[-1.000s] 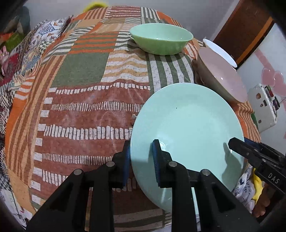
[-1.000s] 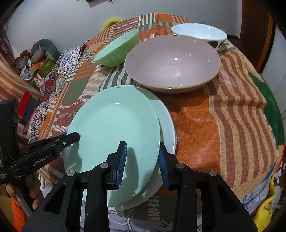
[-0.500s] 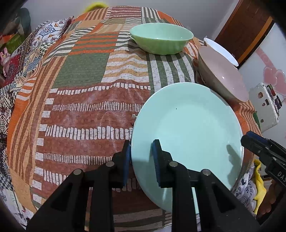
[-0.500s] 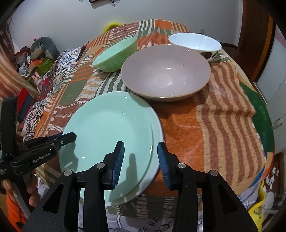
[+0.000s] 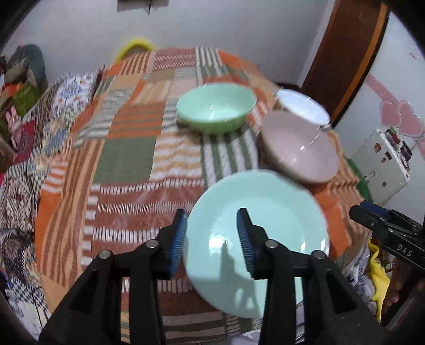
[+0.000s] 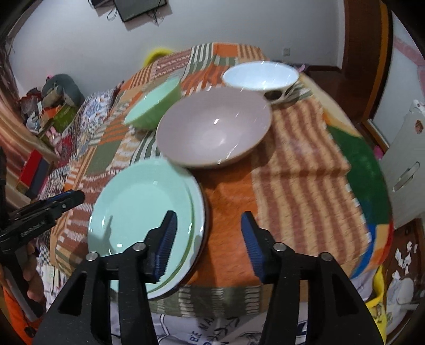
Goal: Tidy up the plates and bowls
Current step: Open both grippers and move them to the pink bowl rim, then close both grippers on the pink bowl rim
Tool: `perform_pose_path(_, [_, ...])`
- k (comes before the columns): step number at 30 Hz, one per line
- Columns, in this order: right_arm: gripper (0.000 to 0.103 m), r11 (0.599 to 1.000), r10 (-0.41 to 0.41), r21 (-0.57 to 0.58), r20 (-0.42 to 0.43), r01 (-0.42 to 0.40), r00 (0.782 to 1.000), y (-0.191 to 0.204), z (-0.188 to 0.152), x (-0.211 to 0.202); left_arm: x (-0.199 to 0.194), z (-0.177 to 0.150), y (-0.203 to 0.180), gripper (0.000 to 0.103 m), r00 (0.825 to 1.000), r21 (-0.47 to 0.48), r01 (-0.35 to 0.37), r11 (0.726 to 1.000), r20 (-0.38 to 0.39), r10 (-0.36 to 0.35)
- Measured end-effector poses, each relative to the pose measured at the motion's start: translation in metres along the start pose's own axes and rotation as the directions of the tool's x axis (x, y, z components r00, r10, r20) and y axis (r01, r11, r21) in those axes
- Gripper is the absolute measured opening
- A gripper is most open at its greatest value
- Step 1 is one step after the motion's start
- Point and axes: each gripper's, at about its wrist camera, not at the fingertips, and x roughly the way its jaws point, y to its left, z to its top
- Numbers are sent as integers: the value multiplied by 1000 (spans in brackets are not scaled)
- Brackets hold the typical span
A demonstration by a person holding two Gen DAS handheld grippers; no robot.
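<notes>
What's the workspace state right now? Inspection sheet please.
Surface: patchwork tablecloth covers the table.
Job's things: mint plate stacked on green-rimmed plate at near edge; pink bowl, green bowl, white bowl behind, unstacked.
Clutter: nothing seen on the table.
Grippers: left tongs and right tongs opening, clear of the plates, empty.
Cables: wires below a wall-mounted screen.
Surroundings: wooden door, cluttered shelf.
</notes>
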Motion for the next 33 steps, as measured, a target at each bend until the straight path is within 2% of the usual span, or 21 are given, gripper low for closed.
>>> perform_pose_path(6, [54, 1000, -1, 21, 66, 0, 998, -12, 18, -15, -14, 27, -27, 56, 997, 57, 13, 998, 78, -17])
perform_pose_path(9, [55, 1000, -17, 24, 101, 14, 995, -17, 27, -21, -11, 42, -36, 57, 995, 67, 15, 998, 93, -22])
perform_pose_path(11, [55, 1000, -16, 29, 117, 13, 993, -22, 34, -23, -3, 53, -41, 57, 996, 70, 23, 997, 86, -29])
perform_pose_path(13, [65, 999, -17, 40, 130, 12, 991, -27, 41, -23, 6, 61, -46, 58, 997, 70, 30, 997, 74, -35])
perform_pose_path(14, [66, 999, -19, 43, 137, 13, 990, -29, 43, -23, 11, 65, -48, 58, 997, 70, 33, 997, 67, -38])
perform_pose_path(23, [67, 998, -29, 65, 134, 20, 991, -47, 67, 0, 61, 84, -65, 58, 999, 82, 47, 996, 4, -48])
perform_pose_path(33, [67, 997, -29, 74, 79, 23, 996, -56, 77, 40, 116, 93, -68, 58, 995, 60, 71, 996, -72, -66])
